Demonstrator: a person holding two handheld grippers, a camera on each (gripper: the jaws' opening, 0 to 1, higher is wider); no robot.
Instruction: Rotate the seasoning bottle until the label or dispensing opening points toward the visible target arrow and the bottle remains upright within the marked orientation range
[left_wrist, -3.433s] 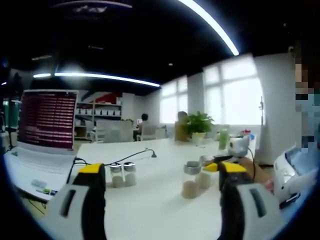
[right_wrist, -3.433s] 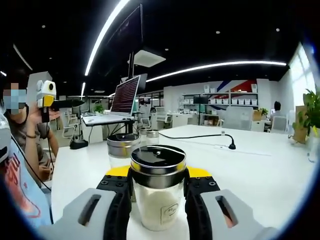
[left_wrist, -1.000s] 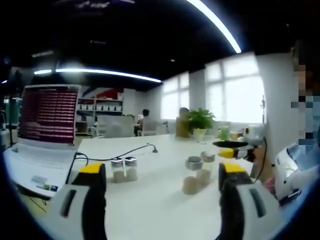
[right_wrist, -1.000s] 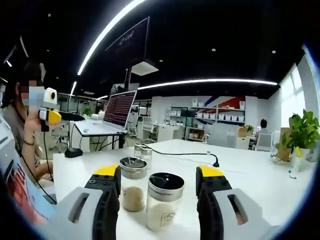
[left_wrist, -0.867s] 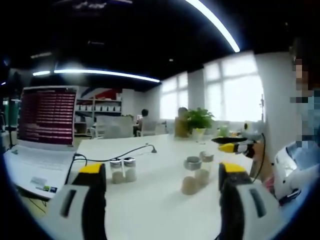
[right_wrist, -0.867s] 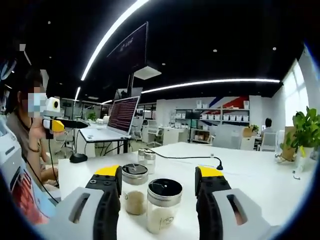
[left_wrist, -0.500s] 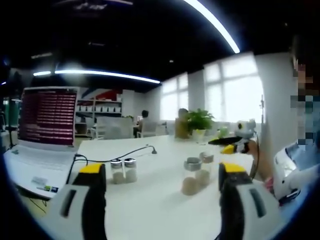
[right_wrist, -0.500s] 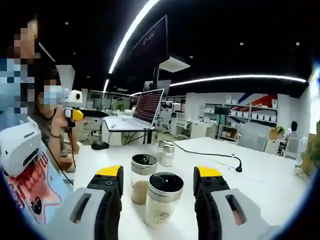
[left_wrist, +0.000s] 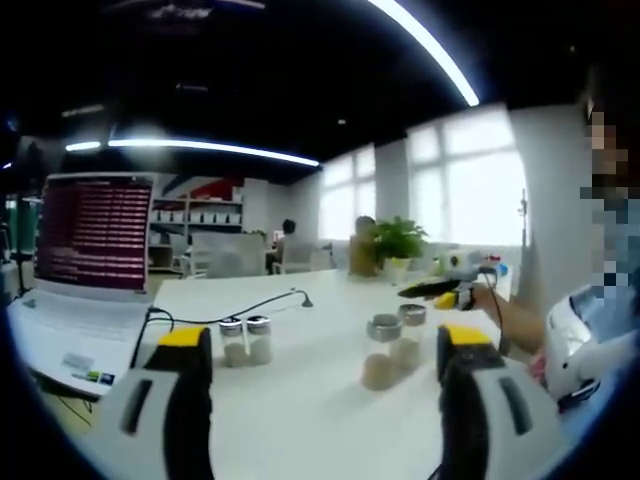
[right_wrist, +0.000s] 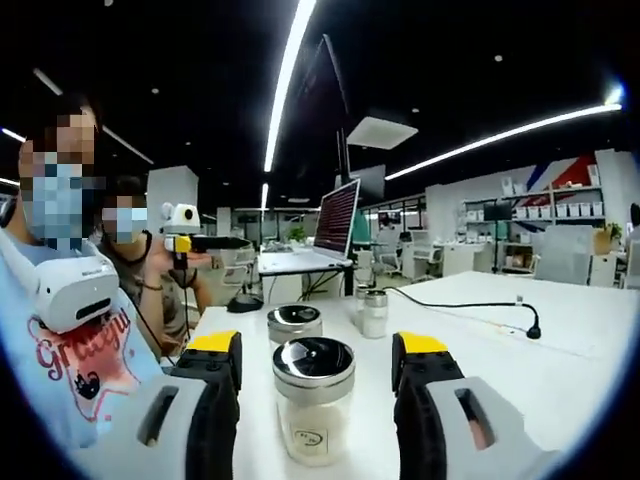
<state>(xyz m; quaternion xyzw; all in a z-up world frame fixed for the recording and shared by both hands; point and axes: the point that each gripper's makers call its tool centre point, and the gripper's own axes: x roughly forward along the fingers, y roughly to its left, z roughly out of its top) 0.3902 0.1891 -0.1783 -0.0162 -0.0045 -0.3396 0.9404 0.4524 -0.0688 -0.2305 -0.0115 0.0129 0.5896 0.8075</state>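
My right gripper (right_wrist: 315, 375) has its jaws spread wide, the seasoning bottle (right_wrist: 313, 398) standing free between them, touching neither. 3.4 s ago these jaws were clamped on that bottle's lid; by 1.0 s ago they had let go and pulled back, and they have stayed off it since. I read that as the turn made and the bottle released, or a re-grip coming; I see no target arrow, so I can't check the aim.

My left gripper (left_wrist: 320, 355) is also spread, pinching nothing, parked over bare white table (left_wrist: 300, 410) much as it was 3.4 s ago.

The bottle: upright, clear glass, pale powder inside, shiny metal band with a dark lid, small label low on the side facing my right camera. It sits on the table near the front edge. A second jar (right_wrist: 294, 325) with brown contents stands just behind-left of it. In the left gripper view the same two stand close together (left_wrist: 380, 352).

Further out: two small shakers (right_wrist: 370, 312), a black cable (right_wrist: 480, 303), a laptop (right_wrist: 315, 240).
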